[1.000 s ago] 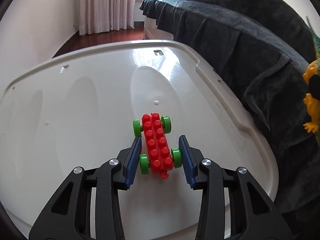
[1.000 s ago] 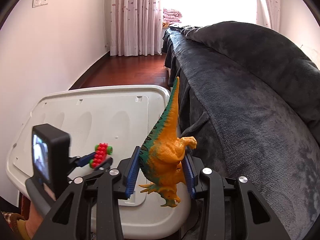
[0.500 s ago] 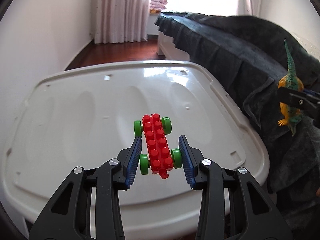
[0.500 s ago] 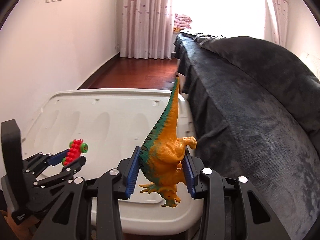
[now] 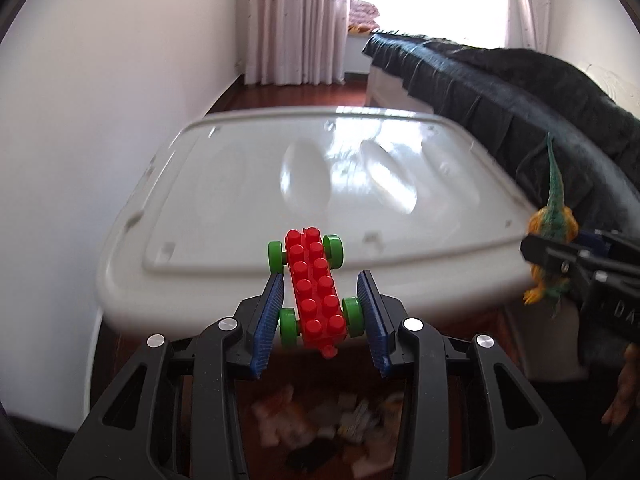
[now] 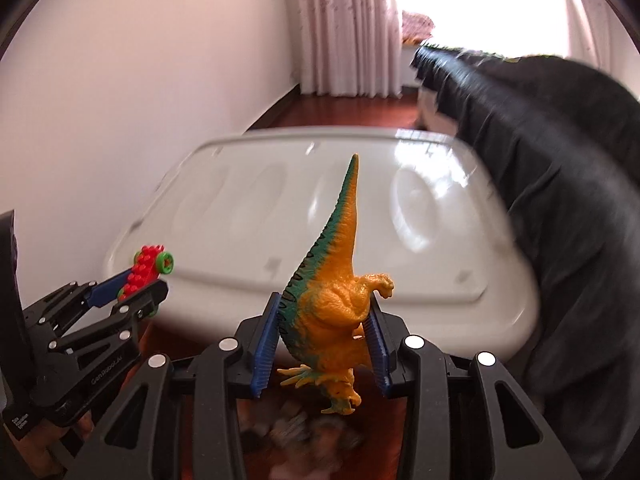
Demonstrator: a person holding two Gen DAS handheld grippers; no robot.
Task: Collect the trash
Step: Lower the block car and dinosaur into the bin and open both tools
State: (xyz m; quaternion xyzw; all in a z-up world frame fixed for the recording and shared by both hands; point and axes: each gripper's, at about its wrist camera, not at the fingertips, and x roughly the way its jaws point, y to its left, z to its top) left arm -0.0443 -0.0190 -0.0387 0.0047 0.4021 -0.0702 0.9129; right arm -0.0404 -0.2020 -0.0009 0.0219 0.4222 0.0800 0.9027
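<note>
Left gripper (image 5: pixel 320 312) clamps red studded brick car with green wheels (image 5: pixel 314 292); right gripper (image 6: pixel 322 338) clamps orange-green plastic dinosaur (image 6: pixel 334 304), head down. Both held off near edge of white plastic bin lid (image 5: pixel 240 184), likely for dropping onto blurred litter pile (image 5: pixel 332 420) below lid.

L hand-held gripper (image 5: pixel 320 312) clamped, R hand-held gripper (image 6: pixel 326 344) clamped
</note>
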